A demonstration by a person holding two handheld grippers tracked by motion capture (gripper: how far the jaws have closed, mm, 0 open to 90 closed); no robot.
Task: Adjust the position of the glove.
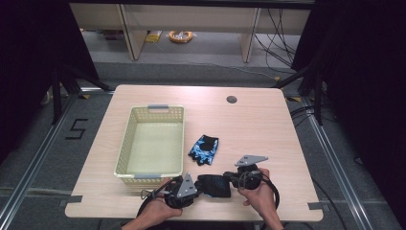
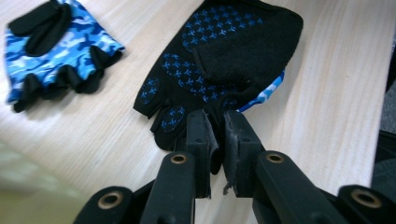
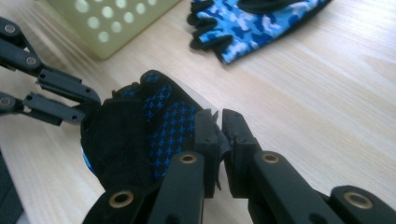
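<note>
Both claws, left (image 1: pixel 197 186) and right (image 1: pixel 231 179), clench a black fingerless glove (image 1: pixel 214 186) between them over the wooden desk (image 1: pixel 258 129), a yellow basket (image 1: pixel 178 139) beyond.

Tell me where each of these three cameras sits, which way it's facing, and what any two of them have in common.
High view: above the person's side, facing forward and down on the table; both hands, left gripper, right gripper, basket.
Left gripper view: rides the left gripper, looking along jaws shut on the black glove.
Right gripper view: rides the right gripper, jaws shut on that glove's other edge.
Shared: both gripper views show the blue camouflage glove lying apart.
</note>
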